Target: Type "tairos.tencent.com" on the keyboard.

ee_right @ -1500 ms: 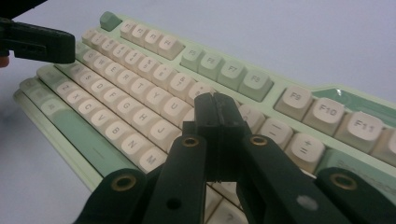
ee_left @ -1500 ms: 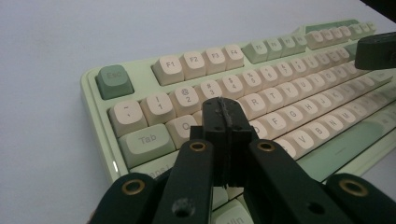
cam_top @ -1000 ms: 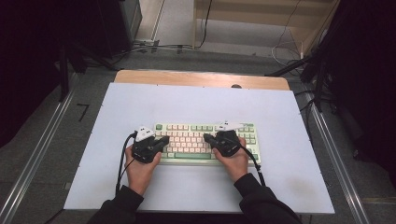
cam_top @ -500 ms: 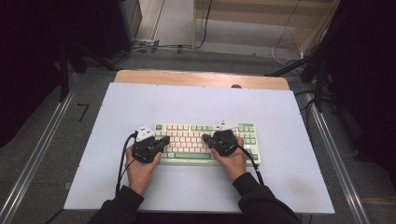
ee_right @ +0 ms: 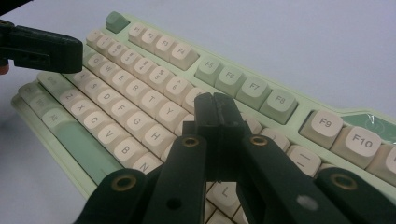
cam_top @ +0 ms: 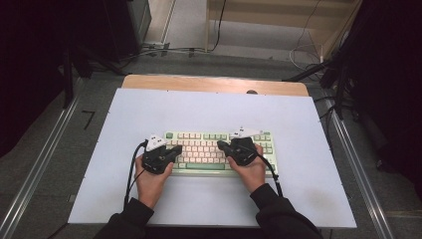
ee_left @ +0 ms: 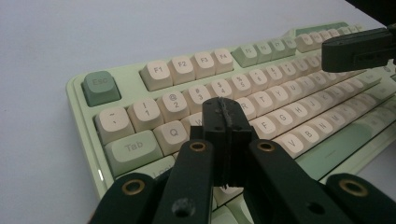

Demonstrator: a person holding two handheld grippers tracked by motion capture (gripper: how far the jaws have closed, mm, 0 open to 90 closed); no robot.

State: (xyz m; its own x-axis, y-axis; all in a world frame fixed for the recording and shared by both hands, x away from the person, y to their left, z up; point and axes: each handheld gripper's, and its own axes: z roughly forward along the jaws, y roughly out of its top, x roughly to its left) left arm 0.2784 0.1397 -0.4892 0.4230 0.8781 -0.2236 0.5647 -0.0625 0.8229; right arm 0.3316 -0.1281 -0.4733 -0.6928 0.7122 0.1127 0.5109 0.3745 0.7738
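**Both tongs closed over the keyboard**

The left tongs are held in the left hand, low and pointing inward toward the right tongs, which the right hand holds the same way — tips aimed at each other across the keys. Both pairs of jaws are pressed together with nothing between them. The keyboard lies directly under both tongs on the white bench. In the left gripper view the closed tip hovers above the W and E keys; in the right gripper view the tip is over the middle letter rows. Compared with the earlier frames, both hands keep nearly the same place — no clear change.
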